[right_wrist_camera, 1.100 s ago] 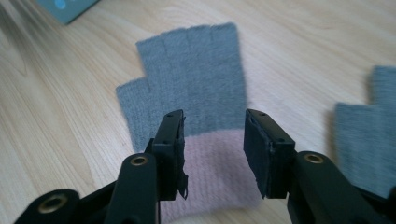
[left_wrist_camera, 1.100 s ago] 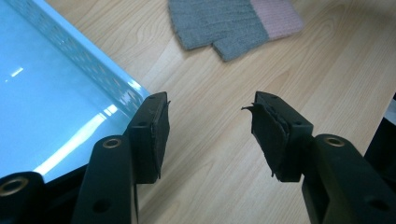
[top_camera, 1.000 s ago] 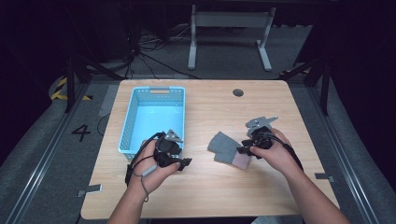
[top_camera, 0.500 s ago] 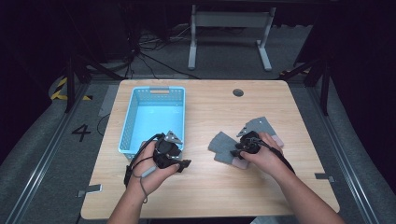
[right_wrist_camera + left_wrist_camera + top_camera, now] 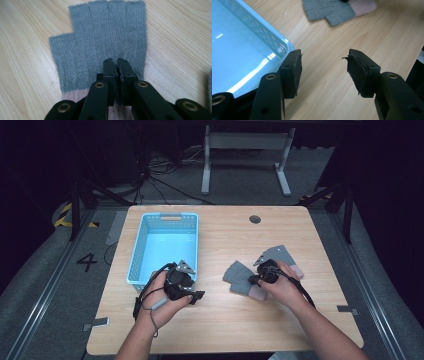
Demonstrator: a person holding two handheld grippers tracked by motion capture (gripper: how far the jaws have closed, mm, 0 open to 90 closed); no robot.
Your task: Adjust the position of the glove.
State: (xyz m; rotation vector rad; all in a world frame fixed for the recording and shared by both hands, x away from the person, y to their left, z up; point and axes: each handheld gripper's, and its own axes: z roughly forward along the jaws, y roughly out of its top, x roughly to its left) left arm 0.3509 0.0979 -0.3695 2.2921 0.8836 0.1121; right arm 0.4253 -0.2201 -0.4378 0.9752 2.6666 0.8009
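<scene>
A grey fingerless glove [image 5: 239,274] with a pink cuff lies flat on the wooden table [image 5: 225,330]. My right gripper [image 5: 255,279] rests on it. In the right gripper view the jaws [image 5: 117,61] stand shut, tips on the glove's palm [image 5: 100,32] just above the cuff. A second grey glove [image 5: 285,255] lies behind the right hand, partly hidden. My left gripper [image 5: 189,291] is held near the front right corner of a light blue basket [image 5: 162,220]. Its jaws [image 5: 324,67] are open over bare wood, with nothing between them.
The basket's corner [image 5: 262,37] sits just left of the left jaw, and the glove [image 5: 329,10] lies beyond it. A round cable hole [image 5: 255,219] is at the table's back. Bare wood lies along the front of the table.
My right gripper has moved left, from beside the glove onto its palm. The left gripper has stayed by the basket's corner.
</scene>
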